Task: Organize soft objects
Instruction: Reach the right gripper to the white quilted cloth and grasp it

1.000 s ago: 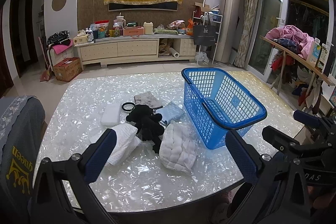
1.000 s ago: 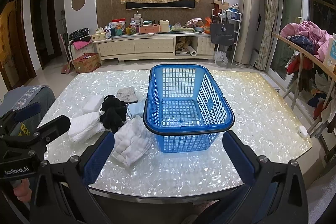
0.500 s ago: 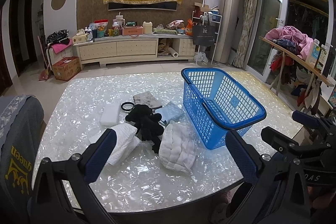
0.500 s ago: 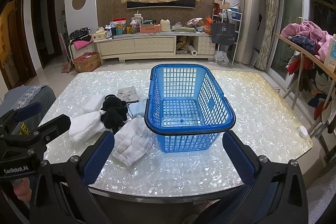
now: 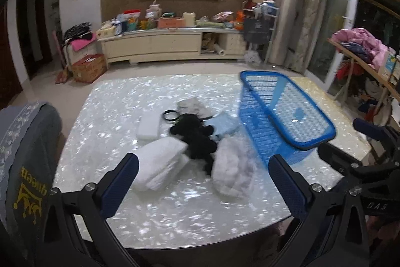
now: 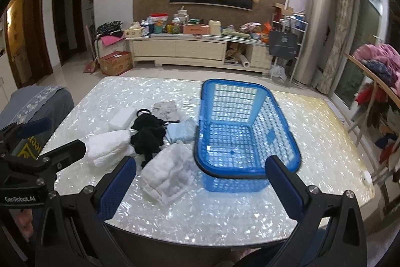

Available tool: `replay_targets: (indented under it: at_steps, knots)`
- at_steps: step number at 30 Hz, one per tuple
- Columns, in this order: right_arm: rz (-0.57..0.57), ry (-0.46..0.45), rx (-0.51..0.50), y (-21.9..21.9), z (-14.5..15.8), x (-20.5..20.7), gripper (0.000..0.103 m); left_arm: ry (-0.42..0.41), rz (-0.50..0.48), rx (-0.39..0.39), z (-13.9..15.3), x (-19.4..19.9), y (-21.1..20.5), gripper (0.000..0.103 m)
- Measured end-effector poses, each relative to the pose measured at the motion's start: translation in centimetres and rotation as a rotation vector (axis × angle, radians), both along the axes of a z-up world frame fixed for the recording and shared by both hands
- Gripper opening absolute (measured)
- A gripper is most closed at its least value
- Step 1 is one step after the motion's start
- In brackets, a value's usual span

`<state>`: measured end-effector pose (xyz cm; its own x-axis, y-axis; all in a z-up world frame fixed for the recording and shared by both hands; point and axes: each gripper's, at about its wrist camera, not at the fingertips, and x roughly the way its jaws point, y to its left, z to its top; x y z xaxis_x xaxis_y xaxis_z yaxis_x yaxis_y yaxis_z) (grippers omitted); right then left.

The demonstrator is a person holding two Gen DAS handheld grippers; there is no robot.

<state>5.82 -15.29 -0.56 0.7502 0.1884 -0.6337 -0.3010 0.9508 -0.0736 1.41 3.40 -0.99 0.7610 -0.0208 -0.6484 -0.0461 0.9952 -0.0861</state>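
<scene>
Several soft things lay clustered on the left half of the table (image 6: 225, 217), none yet in the blue basket (image 6: 246, 168), so the sorting looked barely begun. Farthest left sat a small white foam block (image 6: 122, 118), and nearer the front edge a folded white towel (image 6: 107, 145). Next came a black hair ring (image 6: 143, 111) and a grey patterned cloth (image 6: 165, 110) at the back, with a black plush toy (image 6: 148, 135) slumped in the middle, touching the towel. To its right lay a pale blue cloth (image 6: 181, 131), its edge just beside the basket wall, and in front a white quilted cloth (image 6: 167, 177) that reached the basket's near left corner. The basket stood empty on the right.

The left tongs (image 5: 203, 185) hung over the near table edge, spread wide and holding nothing, aimed at the towel and the quilted cloth. The right tongs (image 6: 201, 185) were likewise released and empty, facing the basket.

The risk, as I judged it, lay in the crowding: a bite at the plush toy could drag the towel or hair ring along, and limp cloth might slip from a shallow pinch or unfold and catch on the rim. A pull on the quilted cloth could also nudge the light basket across the glossy table.
</scene>
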Motion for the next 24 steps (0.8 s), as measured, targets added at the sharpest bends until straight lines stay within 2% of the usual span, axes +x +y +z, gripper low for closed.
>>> replay_targets:
  at_steps: [3, 8, 14, 24]
  knots:
    - [0.038, 0.02, -0.012, 1.0, -0.2, 0.8, 0.103, 0.03, 0.037, 0.018, -0.3, 0.3, 1.7, 0.103]
    - [0.104, 0.051, -0.033, 3.3, -0.8, 2.1, 0.103, 0.079, 0.053, 0.005, -1.0, 0.5, 4.7, 0.103]
    - [0.177, 0.145, -0.047, 6.4, -2.5, 4.1, 0.103, 0.125, 0.048, 0.044, -1.7, 1.0, 6.8, 0.103]
    - [0.248, 0.285, -0.069, 9.8, -6.2, 6.0, 0.103, 0.227, 0.034, 0.033, -5.1, 3.5, 9.9, 0.103]
